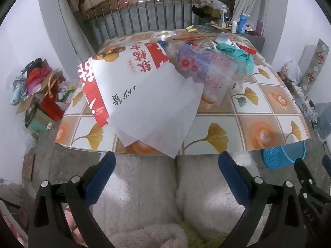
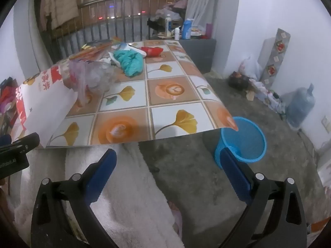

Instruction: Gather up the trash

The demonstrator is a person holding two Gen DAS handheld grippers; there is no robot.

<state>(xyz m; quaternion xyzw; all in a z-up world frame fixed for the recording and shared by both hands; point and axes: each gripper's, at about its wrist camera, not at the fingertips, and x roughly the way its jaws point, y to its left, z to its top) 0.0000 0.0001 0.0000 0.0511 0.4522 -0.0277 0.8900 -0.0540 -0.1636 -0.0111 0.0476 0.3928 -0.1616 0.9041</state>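
Trash lies heaped on a table with a tiled ginkgo-leaf cloth. A large white and red paper bag overhangs the near edge; it also shows in the right wrist view. Beside it lie a clear plastic bag with red flowers, a teal plastic bag and a red wrapper. My left gripper is open and empty just short of the table's near edge, over white fleece-clad legs. My right gripper is open and empty, to the right, near a blue mesh bin.
The blue bin stands on the grey floor by the table's near right corner. Bags and boxes are piled on the floor at left. A water jug and clutter line the right wall. A metal railing runs behind the table.
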